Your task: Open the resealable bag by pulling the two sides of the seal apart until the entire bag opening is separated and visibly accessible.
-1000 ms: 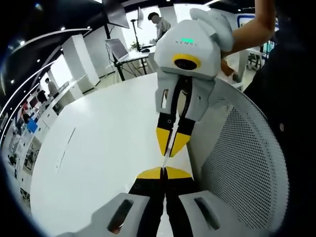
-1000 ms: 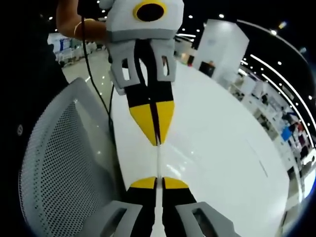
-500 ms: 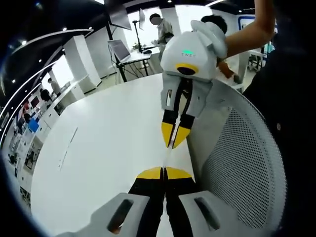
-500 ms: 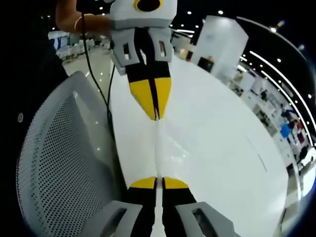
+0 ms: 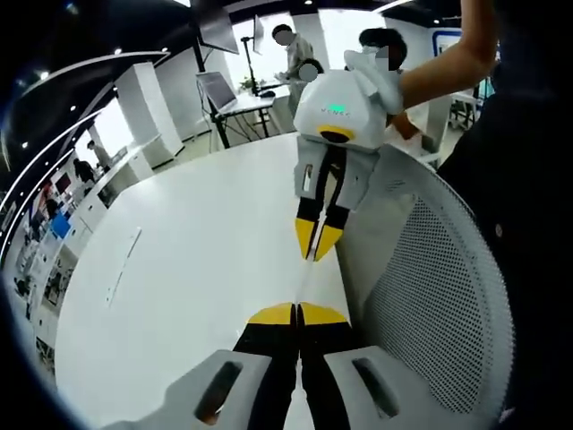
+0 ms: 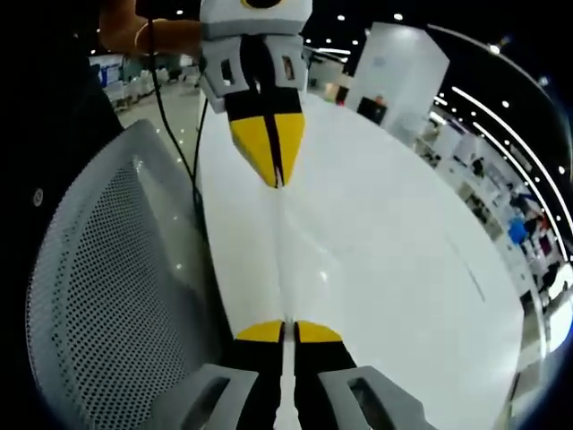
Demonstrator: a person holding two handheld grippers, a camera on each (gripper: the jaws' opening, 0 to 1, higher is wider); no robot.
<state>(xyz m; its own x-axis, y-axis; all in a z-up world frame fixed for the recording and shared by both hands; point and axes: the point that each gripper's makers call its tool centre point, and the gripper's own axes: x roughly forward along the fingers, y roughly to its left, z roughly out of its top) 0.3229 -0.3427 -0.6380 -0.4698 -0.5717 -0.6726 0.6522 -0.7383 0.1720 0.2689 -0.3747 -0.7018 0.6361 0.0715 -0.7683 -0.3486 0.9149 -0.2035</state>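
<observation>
In the left gripper view, the left gripper (image 5: 296, 313) is at the bottom middle. Its two yellow tips are pressed together on the thin edge of the clear bag (image 5: 303, 285). The bag is seen edge-on, so it looks like a thin pale strip going up the middle of the frame. At the strip's top end, the right gripper (image 5: 316, 253) points down from the upper middle. Its yellow tips pinch the bag's other side. A hand (image 5: 376, 76) holds that gripper at the upper right.

In the right gripper view, the right gripper (image 6: 286, 331) is at the bottom middle, tips pinching the bag (image 6: 282, 260). The left gripper (image 6: 273, 179) comes down from the top middle and pinches the far side. The bag is stretched between the two grippers.

You cannot tell if anything is in the bag, or how far its mouth is open.

Behind the bag is a white table (image 5: 188, 269). A grey mesh chair (image 5: 439, 296) is on the right of the left gripper view, and on the left (image 6: 107, 296) of the right gripper view.
</observation>
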